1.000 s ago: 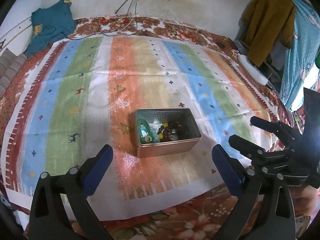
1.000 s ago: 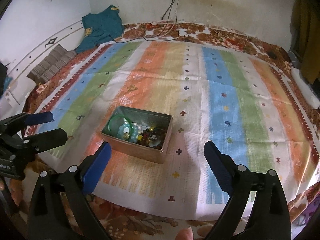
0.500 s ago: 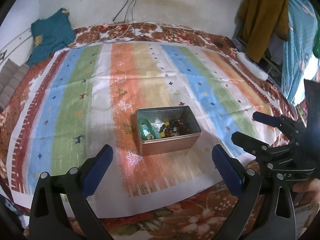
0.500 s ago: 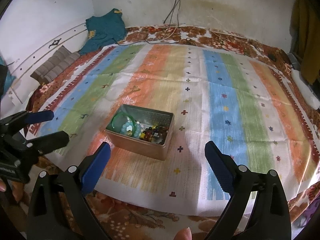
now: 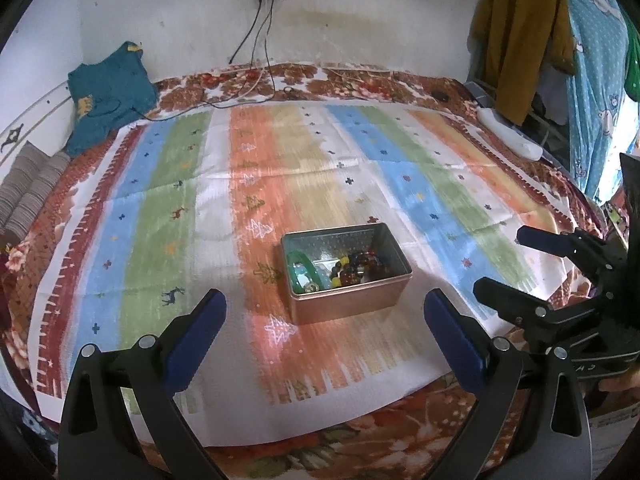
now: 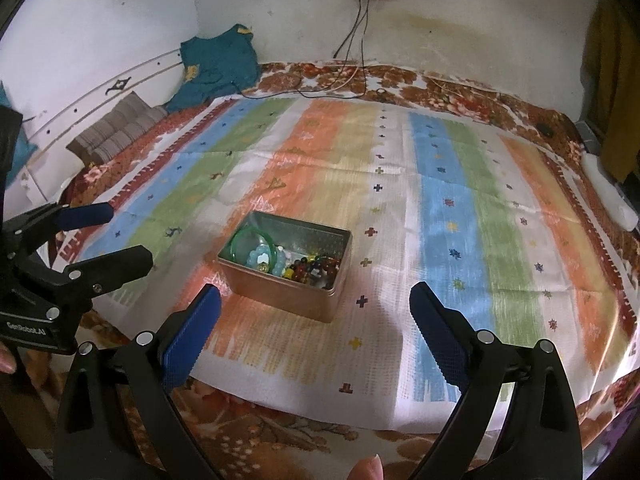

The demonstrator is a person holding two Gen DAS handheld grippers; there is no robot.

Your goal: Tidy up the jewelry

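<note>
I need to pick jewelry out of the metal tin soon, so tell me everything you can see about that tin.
The tin is a small rectangular open-topped box, lidless, with coppery outer walls and a shiny silver inside. It sits flat on the striped cloth, on an orange stripe. Inside lie a green bangle, pale blue beads and dark mixed beads. Neither the left gripper nor the right gripper touches it; both are open.

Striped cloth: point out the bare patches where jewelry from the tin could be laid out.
The striped cloth lies bare on every side of the tin: the blue and green stripes to its right, the orange and yellow stretch behind it toward the wall, and the green stripe to its left. Only the tin is crowded, with a green bangle and beads. Both claws hang open.
</note>
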